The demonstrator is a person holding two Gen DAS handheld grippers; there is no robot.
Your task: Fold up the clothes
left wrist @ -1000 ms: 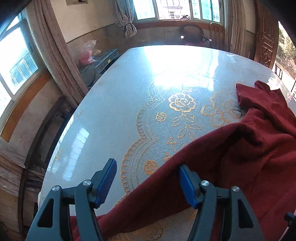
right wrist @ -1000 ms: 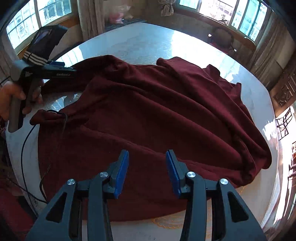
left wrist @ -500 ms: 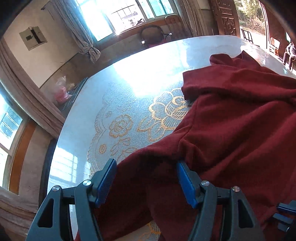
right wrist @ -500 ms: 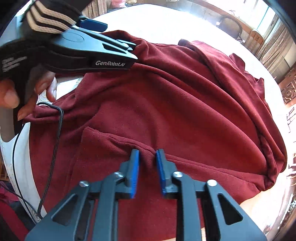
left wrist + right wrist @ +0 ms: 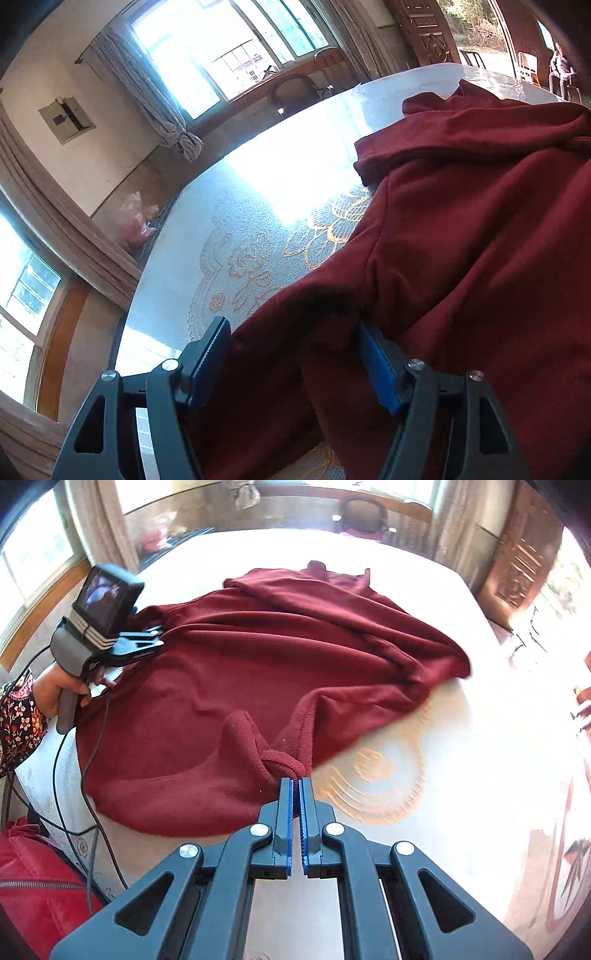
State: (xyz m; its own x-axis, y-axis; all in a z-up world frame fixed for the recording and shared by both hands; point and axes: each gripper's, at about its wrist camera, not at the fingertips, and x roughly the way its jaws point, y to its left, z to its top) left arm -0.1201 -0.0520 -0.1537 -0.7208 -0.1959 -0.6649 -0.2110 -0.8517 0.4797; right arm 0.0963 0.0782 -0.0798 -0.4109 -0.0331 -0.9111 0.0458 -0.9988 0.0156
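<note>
A dark red fleece garment [image 5: 280,657] lies spread and creased over the round table [image 5: 443,746]. My right gripper [image 5: 295,781] is shut on a bunched bit of its near edge, which stands pulled up into a ridge. In the left wrist view the garment [image 5: 461,240] fills the right half, and a fold of it runs between the wide-apart blue pads of my open left gripper [image 5: 291,354]. The right wrist view shows a hand holding the left gripper [image 5: 157,637] at the garment's left edge. The sleeves are hidden in the folds.
The table cover [image 5: 255,229] is pale with gold rose lace. A chair [image 5: 364,513] stands at the far side under the windows. A red bag [image 5: 33,886] and a black cable [image 5: 88,794] hang by the near left edge. A pink bag [image 5: 135,221] sits on the floor.
My right gripper went from open to shut on the garment's near edge and drew it back and up. My left gripper slid further onto the cloth and stayed open.
</note>
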